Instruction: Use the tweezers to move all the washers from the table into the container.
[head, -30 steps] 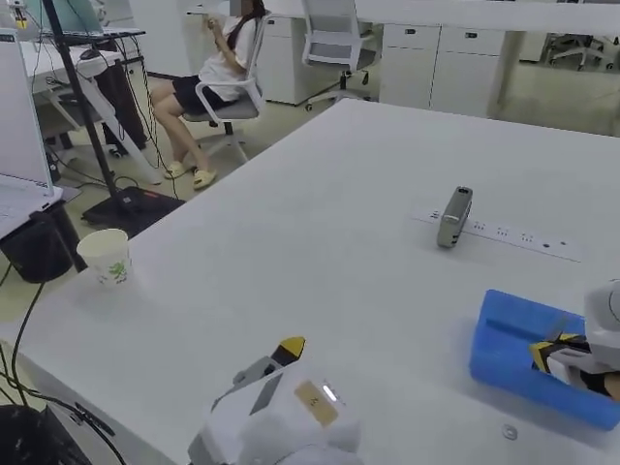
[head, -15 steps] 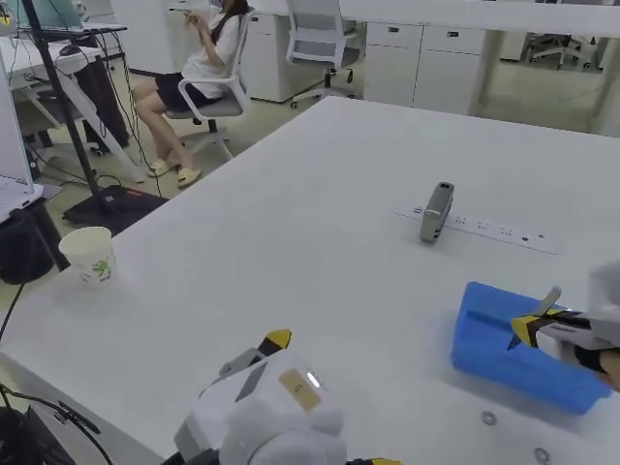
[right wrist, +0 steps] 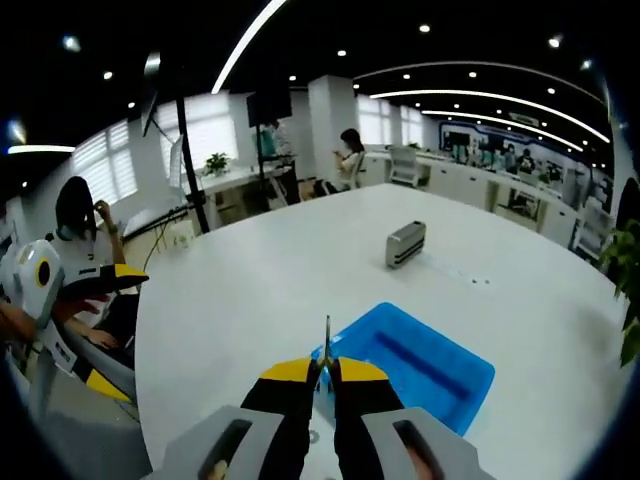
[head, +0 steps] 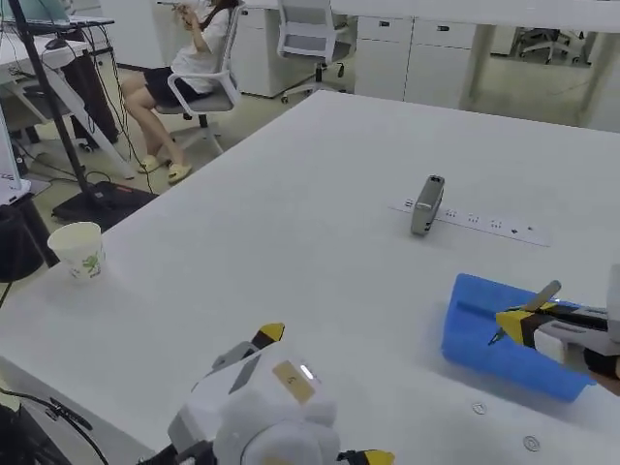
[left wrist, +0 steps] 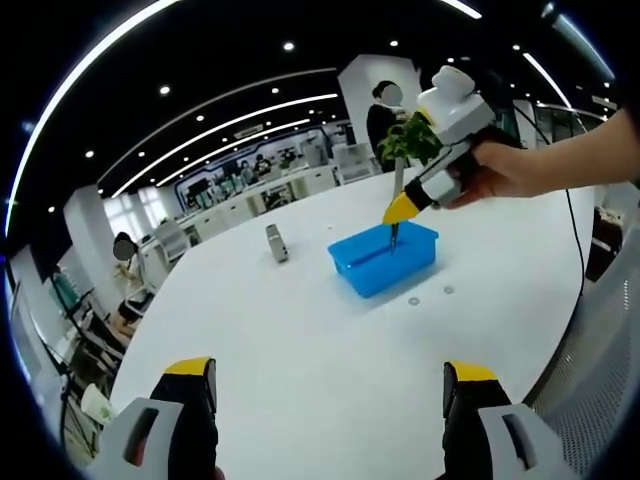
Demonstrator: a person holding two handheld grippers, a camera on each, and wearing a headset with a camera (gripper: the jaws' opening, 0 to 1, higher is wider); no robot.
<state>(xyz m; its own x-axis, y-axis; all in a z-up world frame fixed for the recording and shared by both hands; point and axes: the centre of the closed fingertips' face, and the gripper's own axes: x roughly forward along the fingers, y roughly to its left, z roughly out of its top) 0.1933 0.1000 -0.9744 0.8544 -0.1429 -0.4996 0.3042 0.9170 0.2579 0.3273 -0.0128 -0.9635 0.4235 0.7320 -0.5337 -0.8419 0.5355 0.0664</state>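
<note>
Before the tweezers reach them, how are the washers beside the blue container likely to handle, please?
The washers look small, thin and flat on the smooth white table, so probably light but hard to get under, and apt to skid when nudged. Being round, they could roll if tipped.

Office: swivel chairs (head: 306, 37), cabinets (head: 385, 60)

Head view looks down across the counter (head: 320, 194) from its near edge. Left gripper view faces the blue container (left wrist: 385, 262) from farther back; right gripper view sits close above it. All three share it.
</note>
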